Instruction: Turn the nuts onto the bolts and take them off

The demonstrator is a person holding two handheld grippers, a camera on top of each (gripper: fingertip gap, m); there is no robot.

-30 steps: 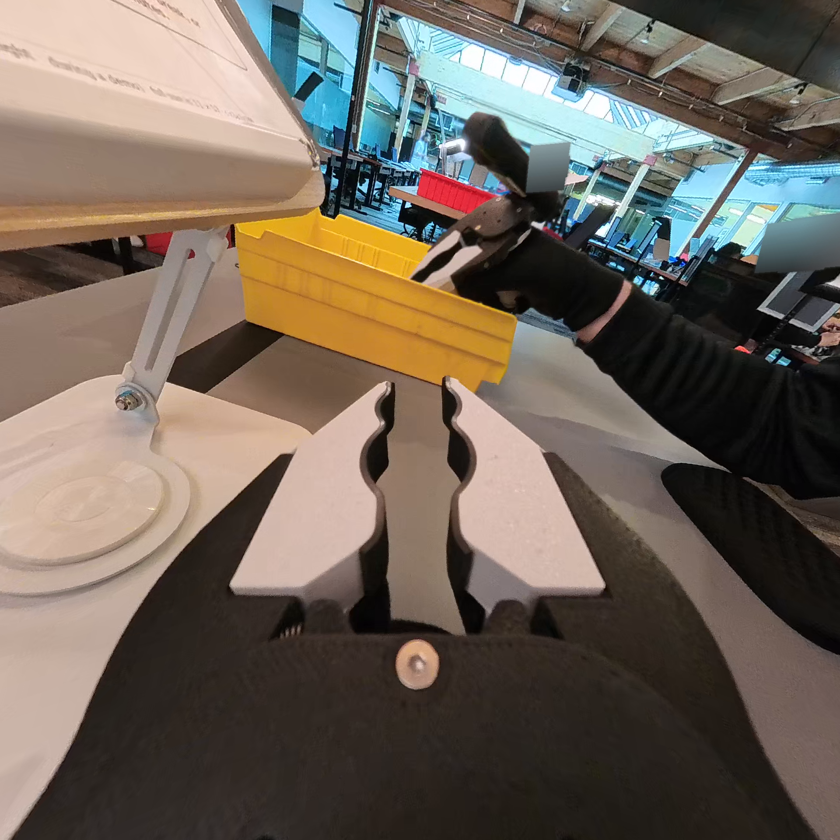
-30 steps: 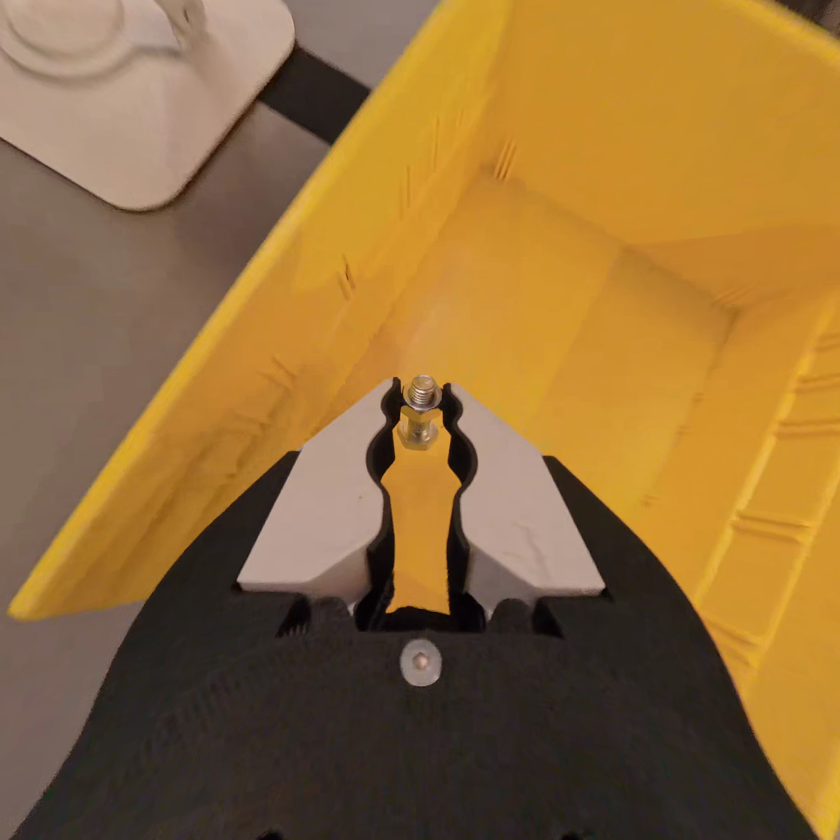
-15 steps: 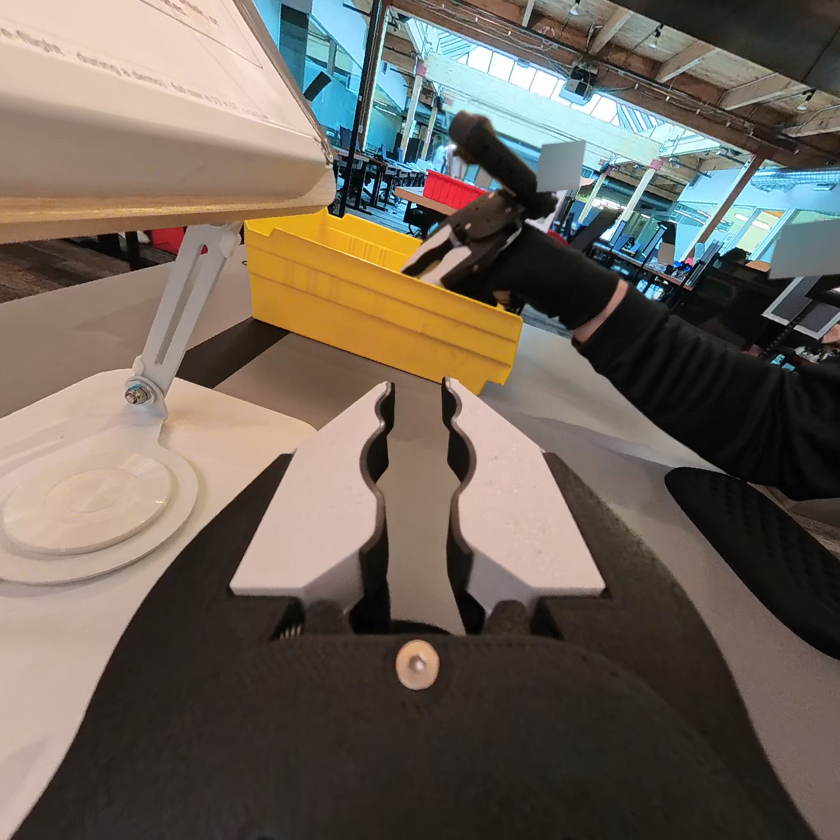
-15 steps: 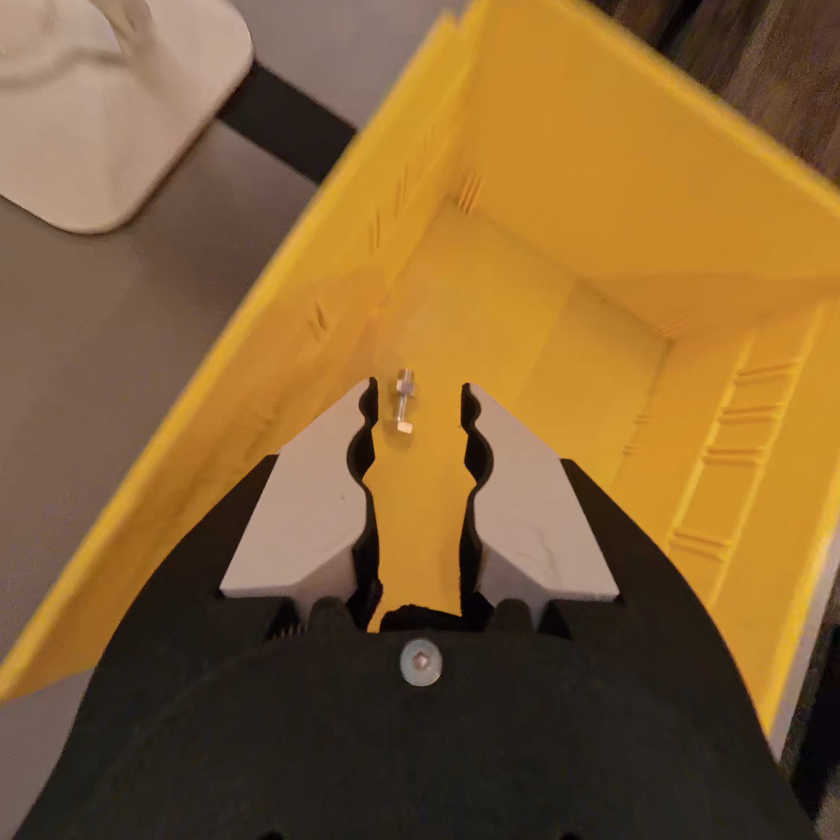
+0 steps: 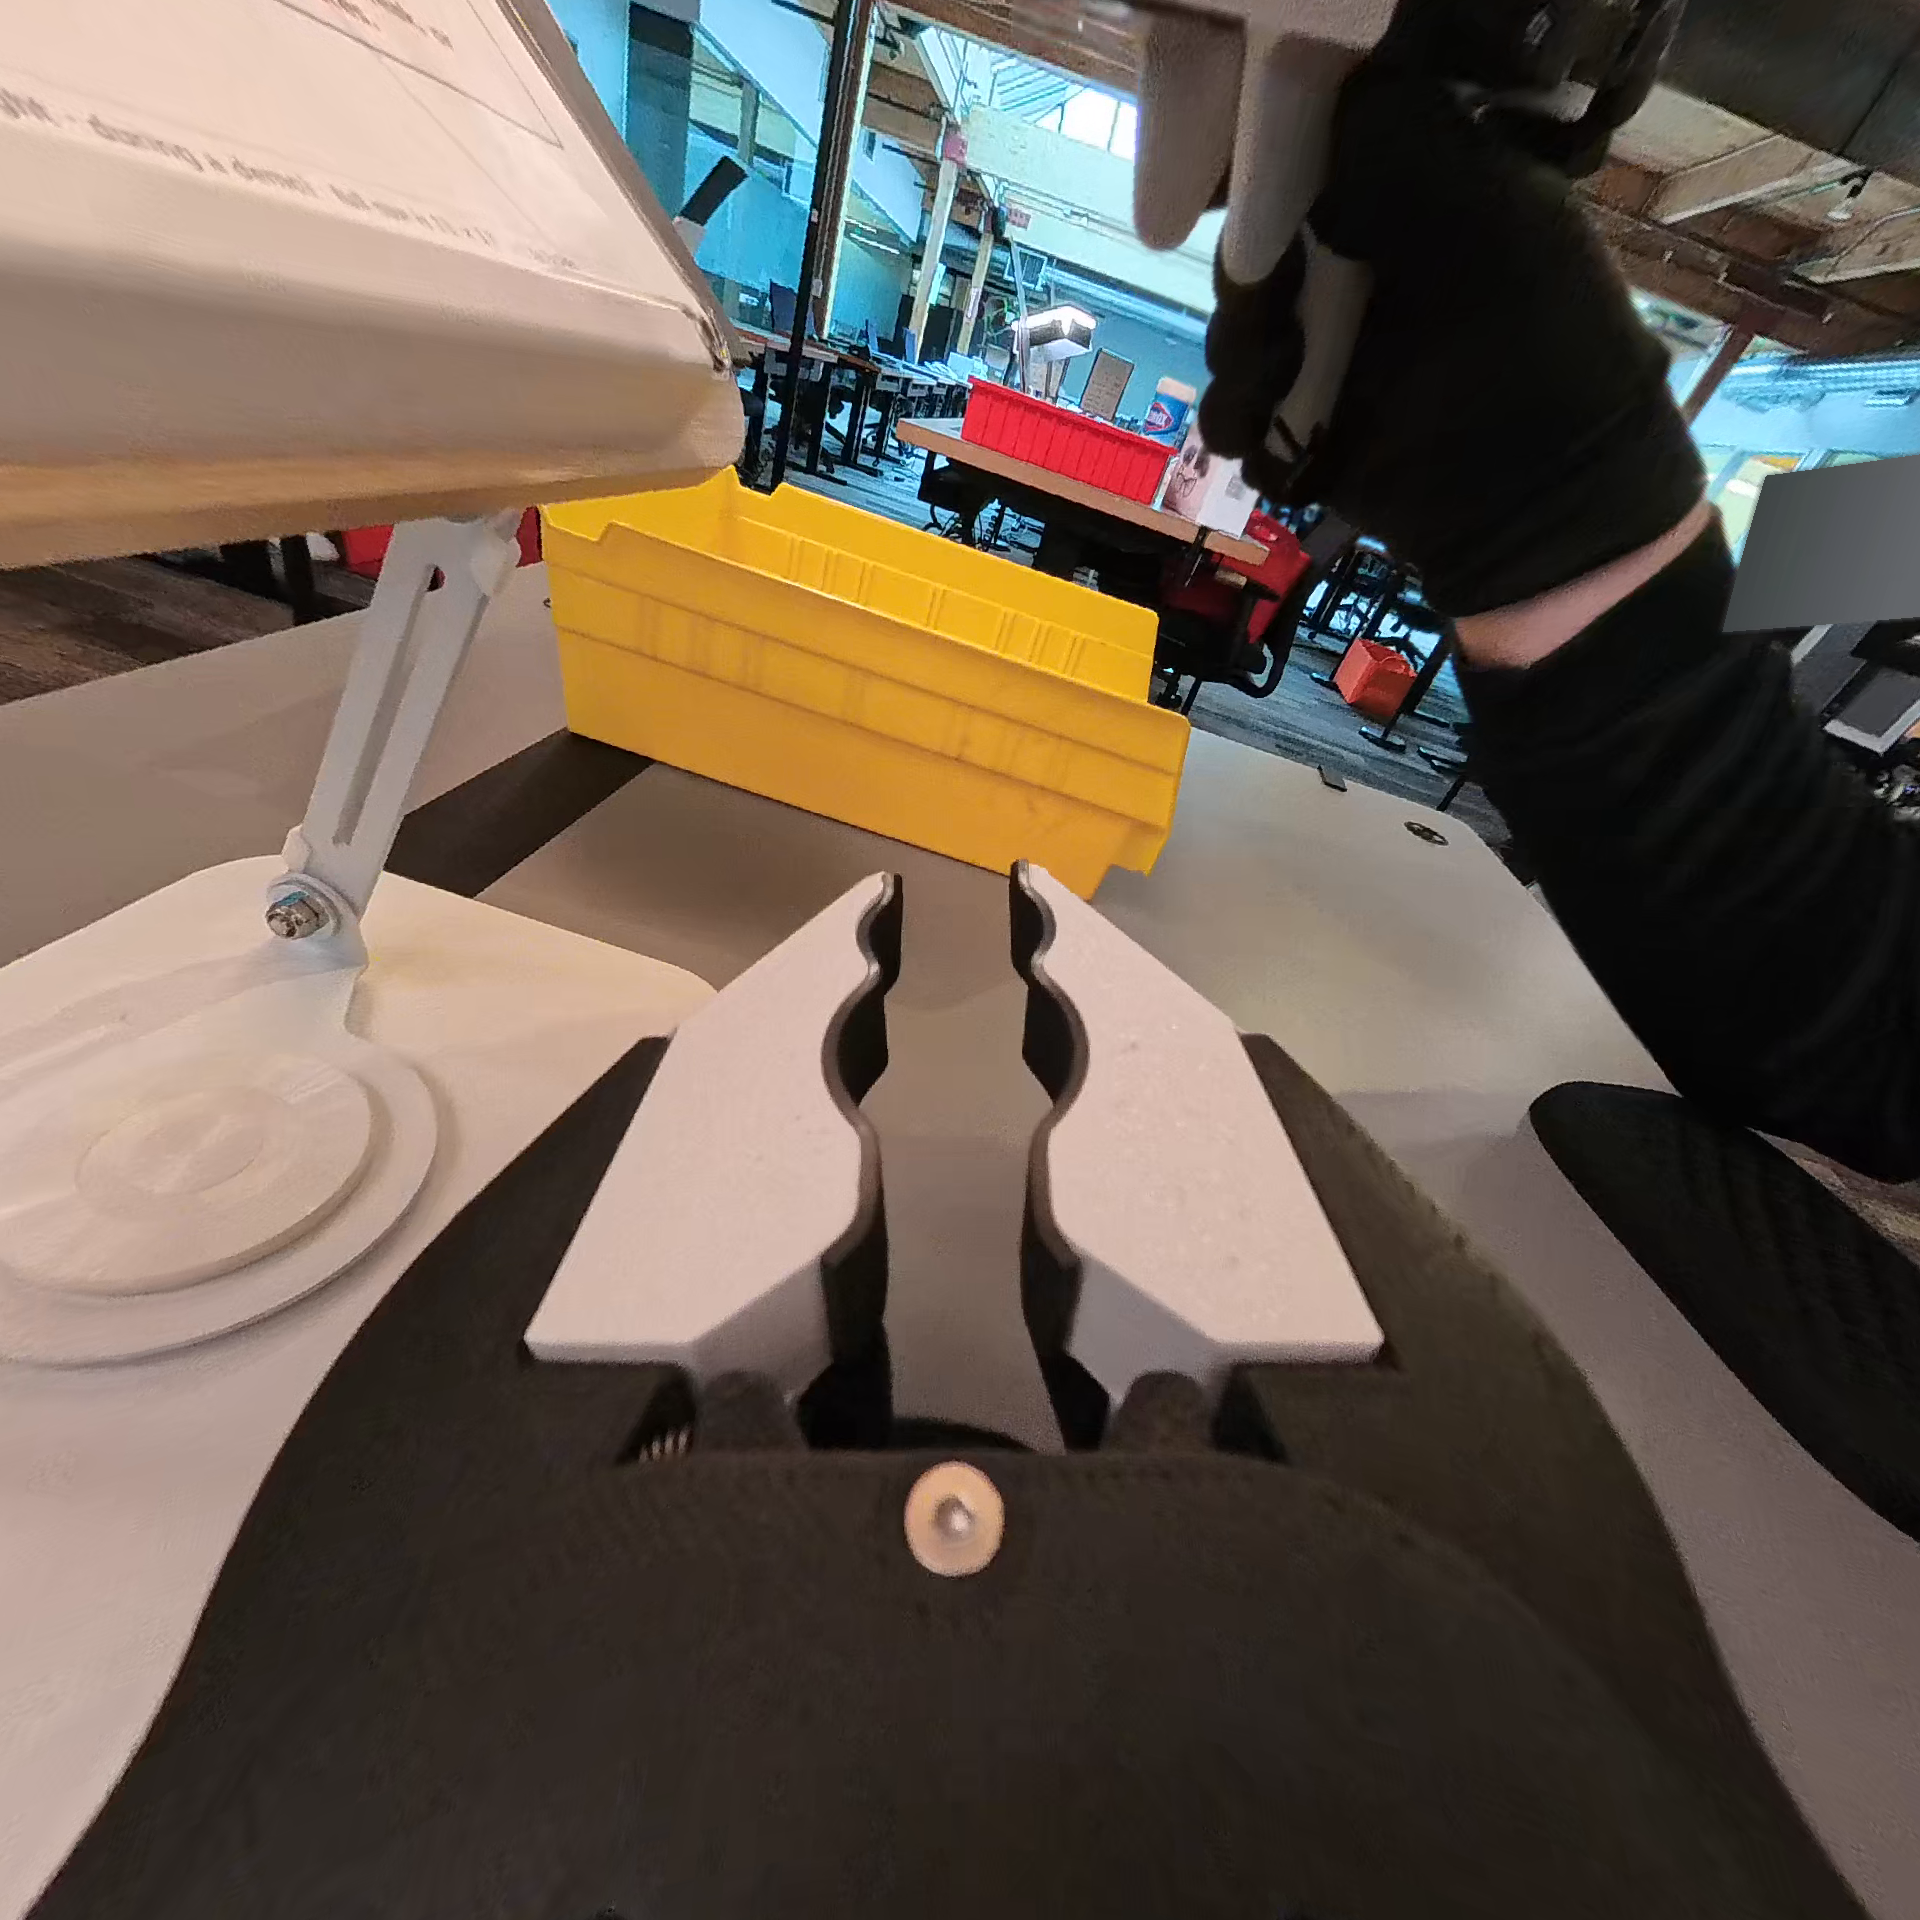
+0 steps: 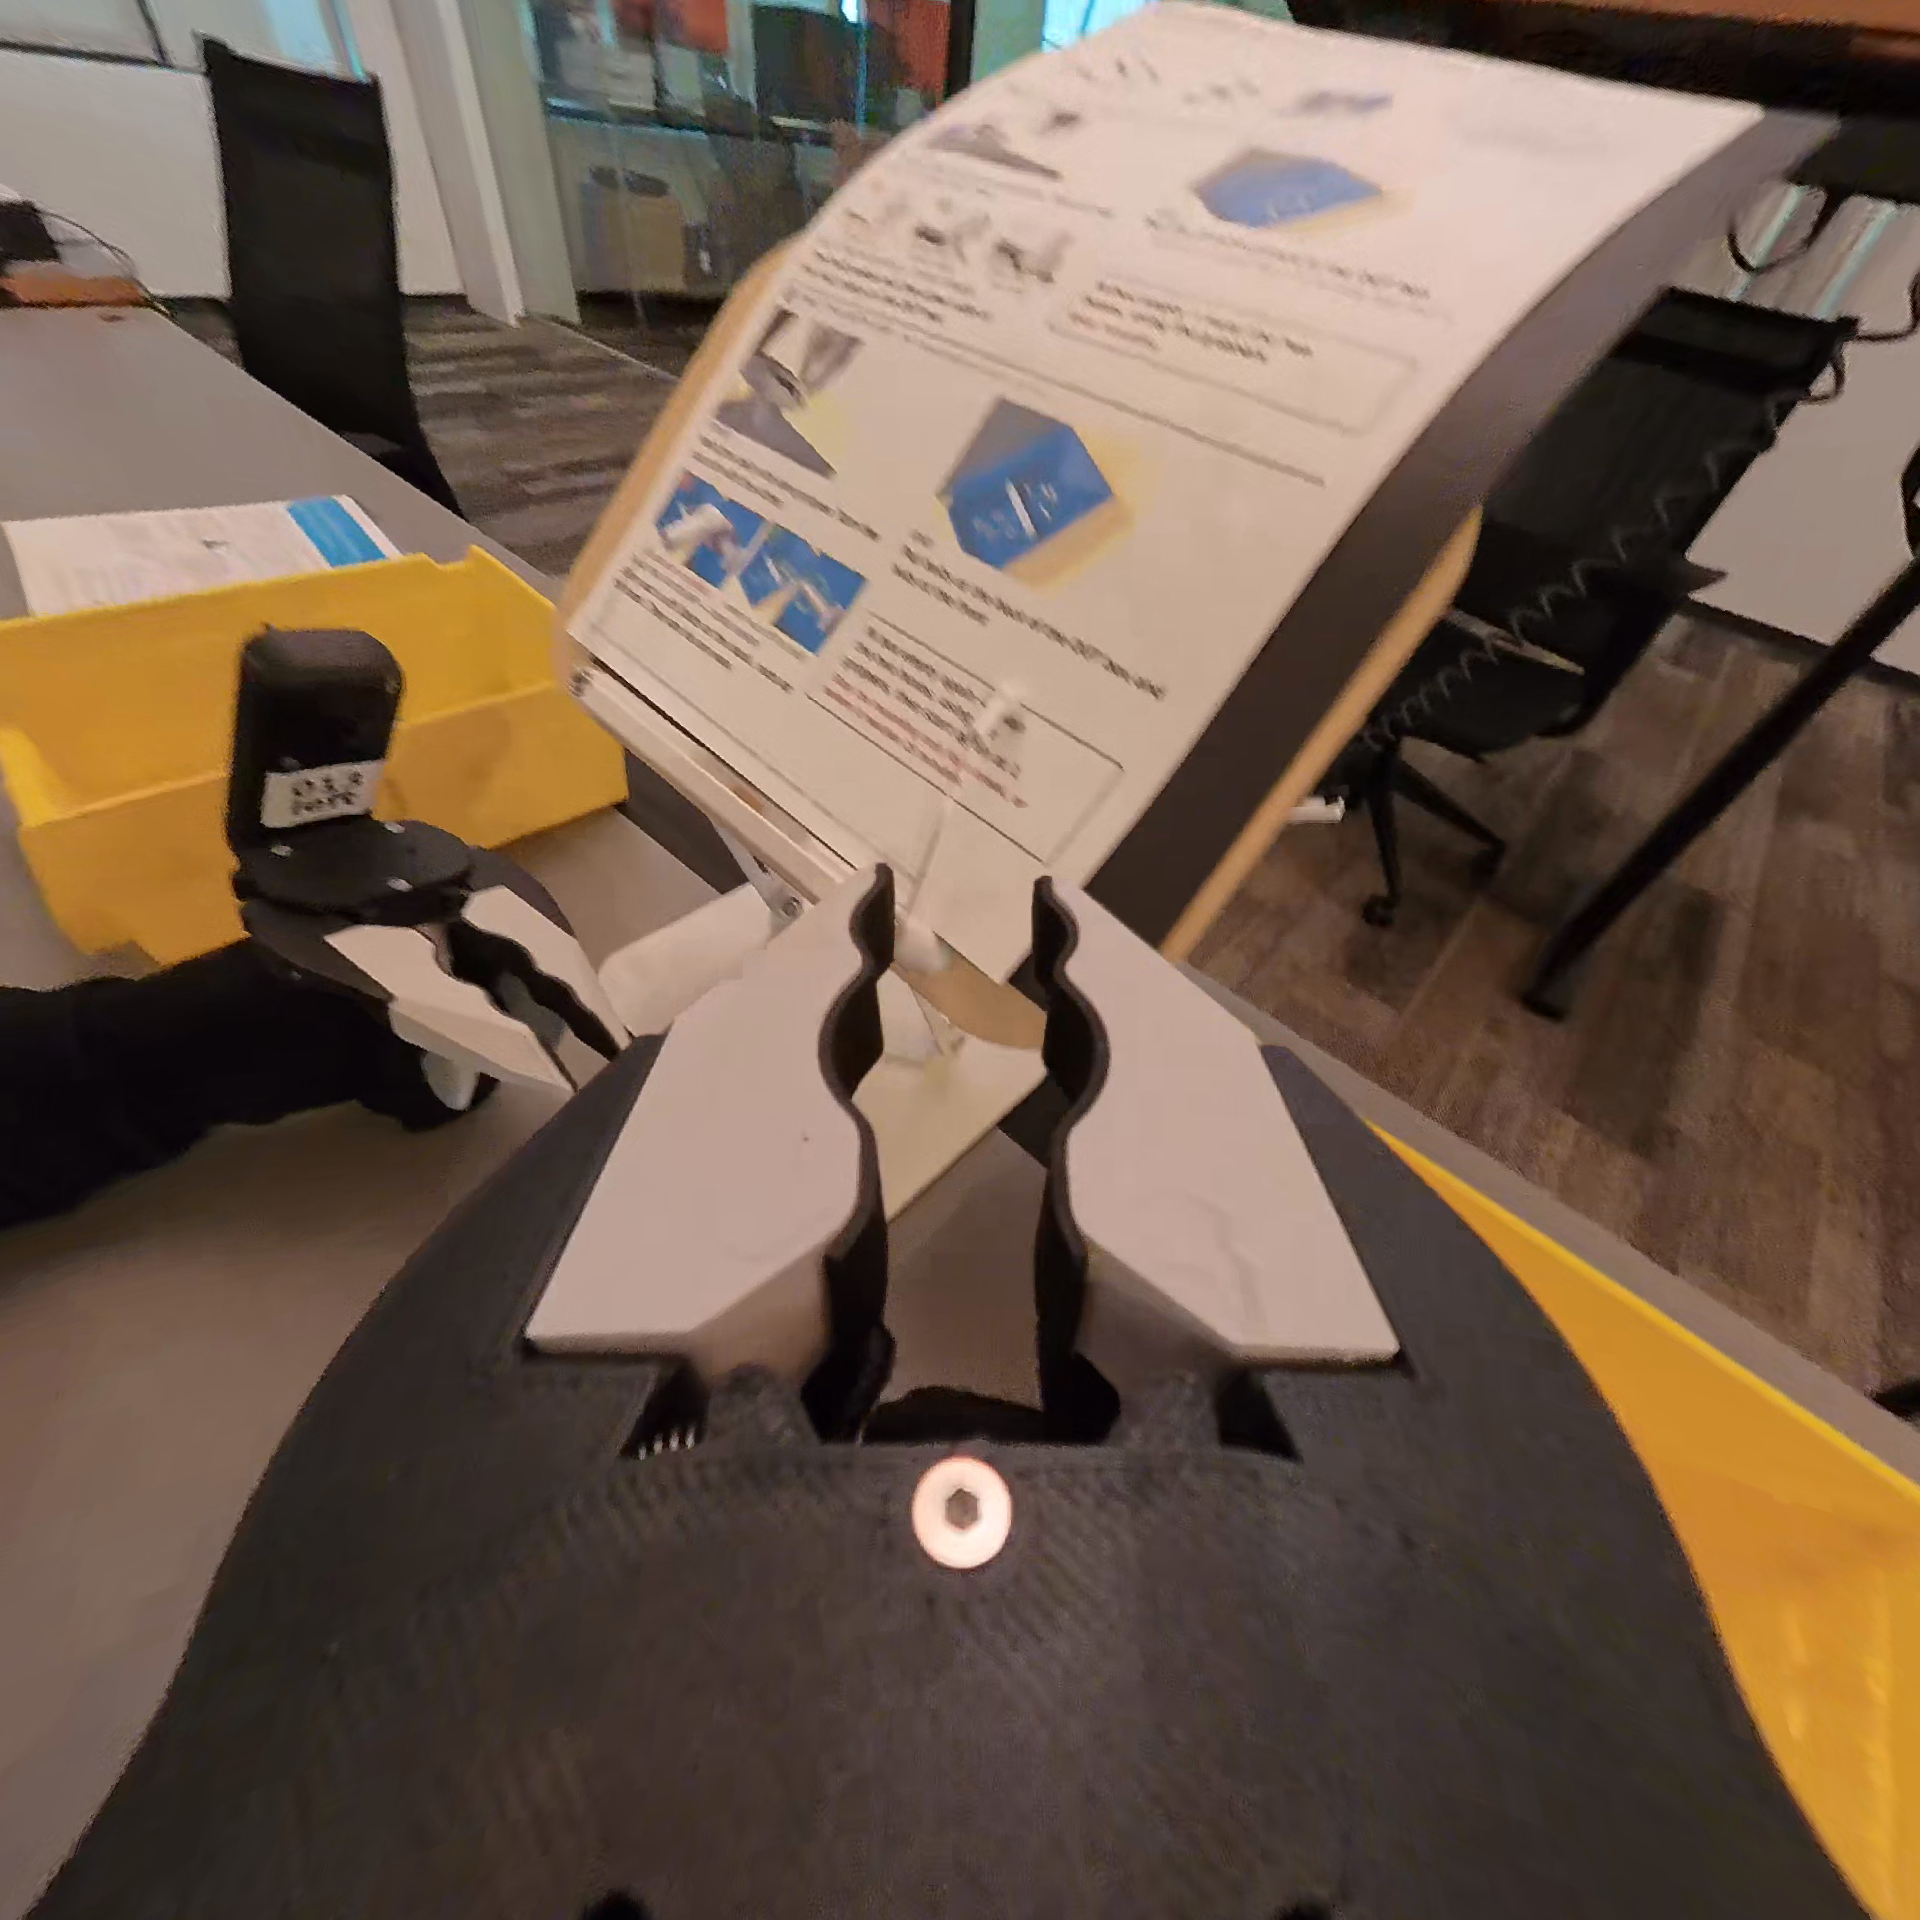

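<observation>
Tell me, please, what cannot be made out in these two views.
Left wrist view: the bin's wall hides its inside; no nut or bolt shows.
Right wrist view: the right gripper's body covers most of the near bin; the sheet is motion-blurred.
Left wrist view: the top edge cuts off the right gripper.

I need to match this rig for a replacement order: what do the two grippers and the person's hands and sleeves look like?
Both the left gripper and right gripper share black textured printed bodies, white wedge fingers with wavy black inner pads, and a silver centre screw. The hand wears a black glove and black sleeve.
</observation>
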